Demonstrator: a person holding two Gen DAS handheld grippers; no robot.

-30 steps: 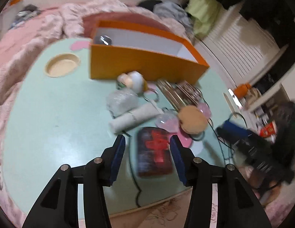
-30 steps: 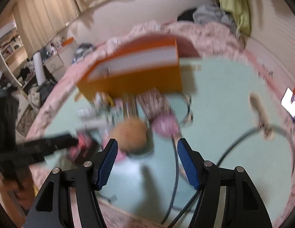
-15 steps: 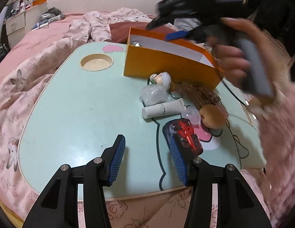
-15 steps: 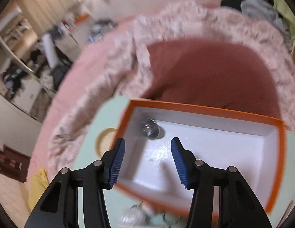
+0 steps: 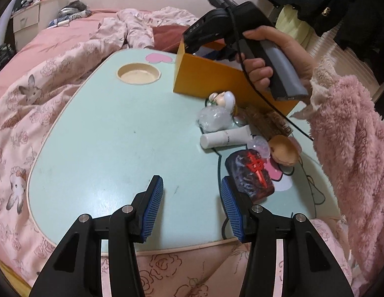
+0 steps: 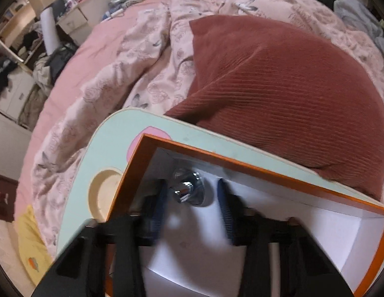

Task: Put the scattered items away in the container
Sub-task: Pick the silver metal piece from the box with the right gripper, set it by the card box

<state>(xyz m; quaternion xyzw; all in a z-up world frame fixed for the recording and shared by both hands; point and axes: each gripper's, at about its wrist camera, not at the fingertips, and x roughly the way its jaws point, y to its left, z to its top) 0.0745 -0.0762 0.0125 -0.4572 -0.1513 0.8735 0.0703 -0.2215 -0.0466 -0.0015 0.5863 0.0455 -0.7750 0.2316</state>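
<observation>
An orange box (image 5: 216,79) with a white inside (image 6: 328,232) stands at the far side of the mint table (image 5: 105,128). My right gripper (image 6: 192,198) is open, reaching down into the box, its jaws either side of a shiny silver round item (image 6: 188,190) in the corner. Its body shows in the left wrist view (image 5: 229,27). My left gripper (image 5: 192,198) is open and empty, low over the table's near edge. Beside its right finger lies a dark pouch with red marks (image 5: 251,173). Beyond lie a white tube (image 5: 226,137), a tan puff (image 5: 285,149) and a clear wrapped item (image 5: 214,121).
A round cup recess (image 5: 138,74) is set in the table at the far left. A dark red pillow (image 6: 278,79) and pink bedding (image 5: 31,86) surround the table. A black cable (image 5: 303,168) runs across the right side. A small figurine (image 5: 224,99) and brown clips (image 5: 266,121) lie by the box.
My right gripper has swung from over the scattered items up to the box and dropped inside, around the silver item. My left gripper has drawn back leftward from the dark pouch.
</observation>
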